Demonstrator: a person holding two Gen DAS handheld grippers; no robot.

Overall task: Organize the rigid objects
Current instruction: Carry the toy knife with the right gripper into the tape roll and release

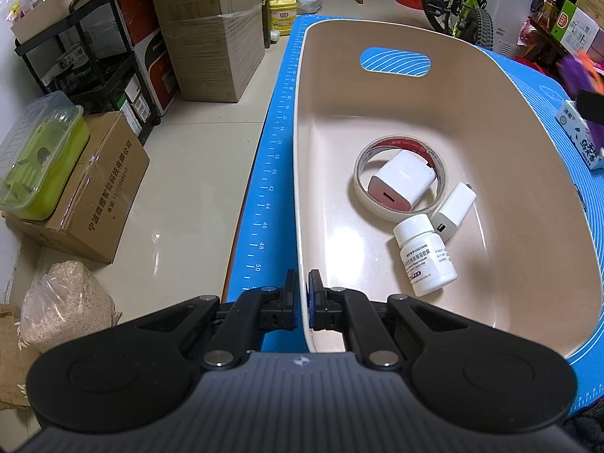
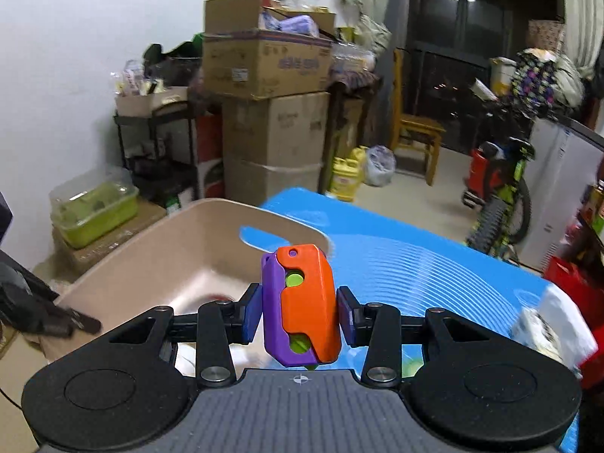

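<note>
A beige plastic basket (image 1: 547,173) stands on a blue mat (image 1: 264,173). In it lie a tape roll (image 1: 439,175) around a white charger (image 1: 400,181), a second white charger (image 1: 455,207) and a white pill bottle (image 1: 426,258). My left gripper (image 1: 302,287) is shut on the basket's near rim. My right gripper (image 2: 300,307) is shut on an orange and purple toy (image 2: 302,305) and holds it in the air beside the basket (image 2: 158,241), above the mat (image 2: 415,264). The toy also shows blurred at the right edge of the left wrist view (image 1: 581,71).
A blue and white small box (image 1: 583,139) lies on the mat right of the basket. Cardboard boxes (image 1: 211,26), a black shelf cart (image 1: 87,49) and a green lidded container (image 1: 41,154) stand on the floor to the left. A bicycle (image 1: 460,0) stands beyond the table.
</note>
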